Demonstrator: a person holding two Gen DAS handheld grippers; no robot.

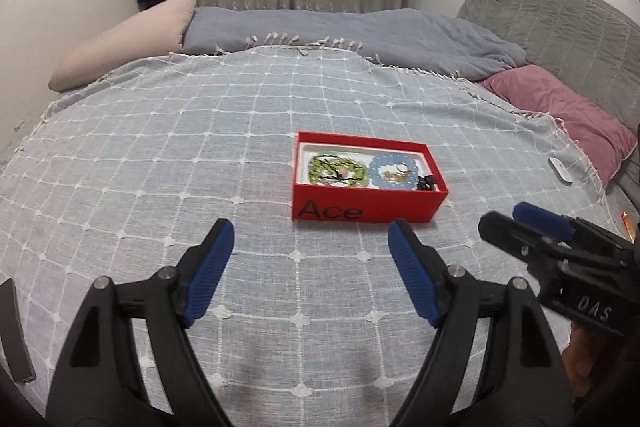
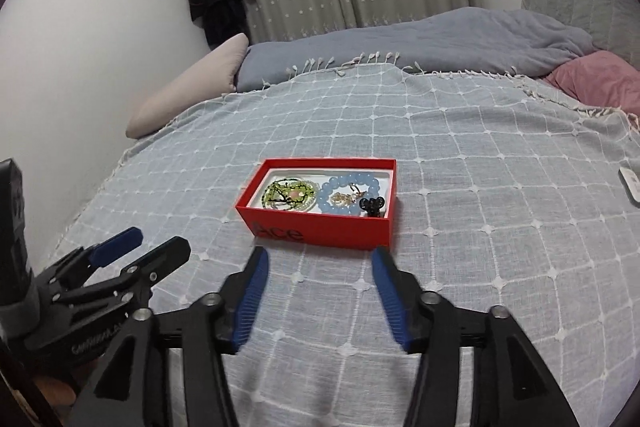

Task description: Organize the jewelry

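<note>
A red box (image 1: pixel 366 203) printed "Ace" sits open on the blue-grey checked bedspread (image 1: pixel 200 155), around the middle of the bed. Inside its white tray, a green beaded bracelet (image 1: pixel 338 171) lies coiled at the left, a pale blue beaded bracelet (image 1: pixel 395 171) lies just right of it, touching or nearly so, and a small gold piece (image 2: pixel 347 195) rests inside the blue ring. A small black trinket (image 2: pixel 371 206) sits in the near right corner of the box.

The left gripper (image 1: pixel 312 269) hovers over the bedspread near the box, its blue-padded jaws wide apart with nothing between them. The right gripper (image 2: pixel 318 293) hangs just right of it, jaws likewise spread and empty, both short of the box's near wall.

A pink pillow (image 1: pixel 560 111) lies at the far right and a beige pillow (image 1: pixel 128 47) at the far left, with a rumpled grey-blue quilt (image 1: pixel 360 31) between them. A small white device (image 1: pixel 560 169) rests on the right edge of the bedspread.
</note>
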